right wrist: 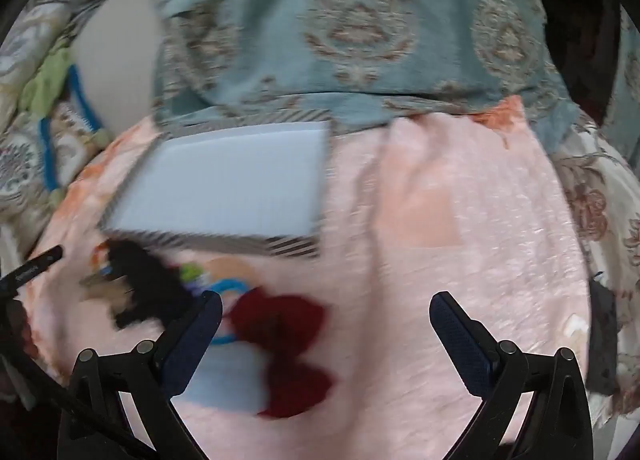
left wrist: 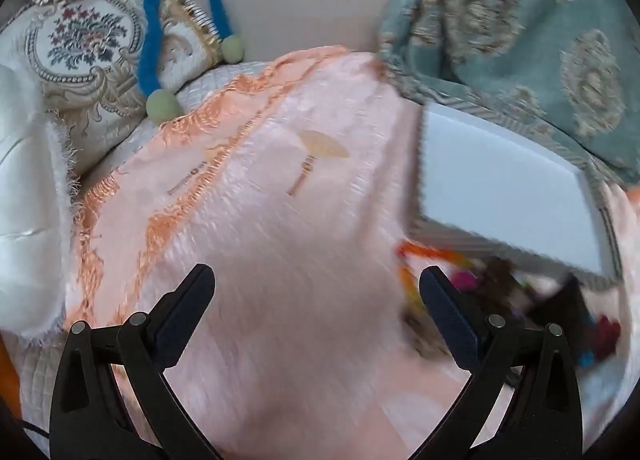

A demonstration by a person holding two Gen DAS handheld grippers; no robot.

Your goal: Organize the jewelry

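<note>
**Legible markings: none confirmed**

Item 1. Pink blanket [left wrist: 280,219]: a short dark printed line sits beside the orange fringe, left of a tan mushroom-shaped motif [left wrist: 320,147]. Its letters are too small and smeared to read.

Item 2. Black gripper finger [right wrist: 34,266] at the left edge of the right wrist view: a pale line of lettering runs along it, blurred beyond reading.

No numbers, brand names or signs can be read elsewhere in either view.
</note>
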